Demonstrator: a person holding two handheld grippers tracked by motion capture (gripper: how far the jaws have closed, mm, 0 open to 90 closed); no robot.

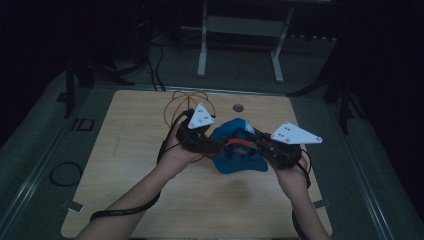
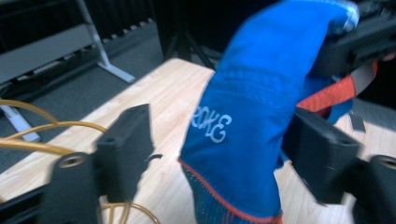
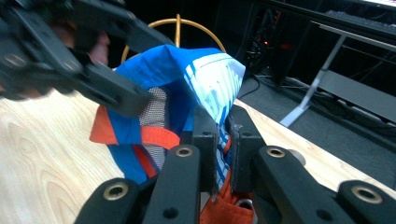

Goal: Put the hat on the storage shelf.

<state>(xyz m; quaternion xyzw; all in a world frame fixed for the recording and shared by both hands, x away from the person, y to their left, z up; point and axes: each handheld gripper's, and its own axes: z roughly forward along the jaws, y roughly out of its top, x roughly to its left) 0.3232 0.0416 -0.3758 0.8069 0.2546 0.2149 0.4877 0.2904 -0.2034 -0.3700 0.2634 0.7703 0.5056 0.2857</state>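
Desk (image 1: pixel 150 200) beneath both claws. Blue cap (image 1: pixel 239 150) raised between them: right claw (image 3: pixel 223 140) clamped on its fabric; left claw (image 2: pixel 219 154) part-open around its brim, not pressing. Yellow wire hoop (image 1: pixel 186 102) behind left claw.

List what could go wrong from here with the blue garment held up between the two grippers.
1. The right gripper pinches only an edge of the blue garment; a tug could pull the fabric free.
2. The left gripper has the cloth between its jaws, but they stand apart, so closing may catch too little or bunch the fabric.
3. The yellow wire frame sits close behind the left gripper, so its cable or the cloth might snag there.
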